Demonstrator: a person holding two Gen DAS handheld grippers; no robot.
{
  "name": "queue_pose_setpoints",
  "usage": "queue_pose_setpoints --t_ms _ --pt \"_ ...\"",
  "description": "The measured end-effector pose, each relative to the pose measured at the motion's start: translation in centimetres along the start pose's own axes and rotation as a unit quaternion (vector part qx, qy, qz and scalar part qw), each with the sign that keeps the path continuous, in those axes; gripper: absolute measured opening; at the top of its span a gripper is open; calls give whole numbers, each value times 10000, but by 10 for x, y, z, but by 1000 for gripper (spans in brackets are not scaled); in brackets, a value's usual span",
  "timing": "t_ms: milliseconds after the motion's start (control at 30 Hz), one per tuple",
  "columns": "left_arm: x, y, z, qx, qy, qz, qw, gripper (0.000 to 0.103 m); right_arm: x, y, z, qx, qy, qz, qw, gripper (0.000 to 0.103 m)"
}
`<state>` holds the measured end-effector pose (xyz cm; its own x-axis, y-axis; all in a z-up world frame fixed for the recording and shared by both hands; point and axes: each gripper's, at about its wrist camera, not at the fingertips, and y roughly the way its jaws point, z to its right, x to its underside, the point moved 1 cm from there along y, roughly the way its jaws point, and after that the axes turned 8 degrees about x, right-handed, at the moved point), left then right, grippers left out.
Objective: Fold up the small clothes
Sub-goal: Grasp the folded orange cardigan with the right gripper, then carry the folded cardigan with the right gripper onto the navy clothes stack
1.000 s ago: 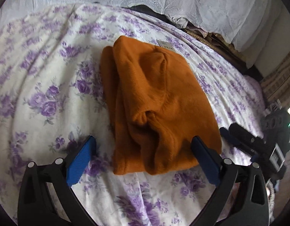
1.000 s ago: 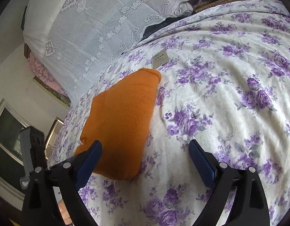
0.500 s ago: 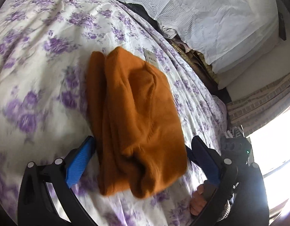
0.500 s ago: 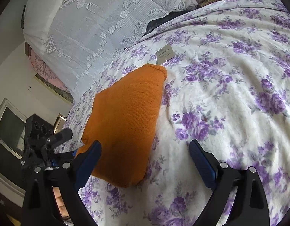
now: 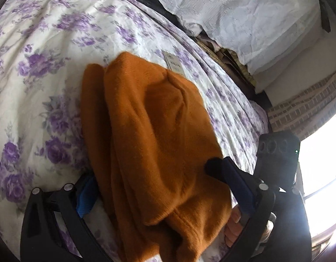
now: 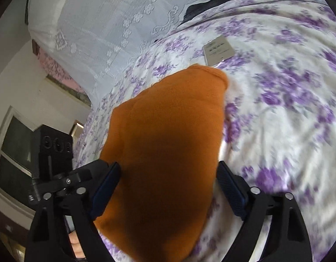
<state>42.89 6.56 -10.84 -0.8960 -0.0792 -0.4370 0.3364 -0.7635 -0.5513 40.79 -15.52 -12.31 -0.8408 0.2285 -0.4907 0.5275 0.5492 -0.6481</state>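
1. Task item: orange knitted garment [image 5: 159, 144], small, soft, thick. It lies on the bed with the white, purple-flowered bedspread [image 5: 48, 69], roughly mid-bed, a paper hang tag [image 6: 218, 49] just beyond its far end.
2. Done so far, judging from its shape: it is already a narrow, long bundle with at least two layers. In the left wrist view a lower layer sticks out along the left side and rolled edges bunch up at the near end. So the lengthwise folds look complete, if untidy.
3. Left gripper [image 5: 155, 187]: fingers wide, straddling the near end of the bundle. The left pad is half hidden beside the cloth and the right pad lies on top of it. No pinch visible, so not holding.
4. Right gripper [image 6: 168, 187]: fingers wide, and they have just been closing a little, with the near end of the bundle between them. Pads sit right at both edges of the cloth; I can't confirm they press on it. Treat as not gripped yet.
5. Left to do, my read: grab the near end with both grippers, fold it across toward the tag end, flatten.
6. Progress estimate: past halfway, final cross fold and tidy-up pending.
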Motion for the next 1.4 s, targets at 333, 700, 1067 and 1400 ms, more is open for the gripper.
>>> queue_pose_setpoints --t_ms 333,700,1067,1400 --pt "-1 -1 -4 122 17 -40 9999 95 -10 -2 24 -759 611 -44 9952 78" --pt "11 11 14 -542 597 -146 9966 89 -14 7 16 -438 232 -50 9988 56" --pt "16 6 31 -854 1013 127 9911 62 -5 -8 -6 116 -470 539 9974 47" --pt "43 3 69 -985 1528 204 9831 57 15 -50 -8 363 -619 925 9931 45"
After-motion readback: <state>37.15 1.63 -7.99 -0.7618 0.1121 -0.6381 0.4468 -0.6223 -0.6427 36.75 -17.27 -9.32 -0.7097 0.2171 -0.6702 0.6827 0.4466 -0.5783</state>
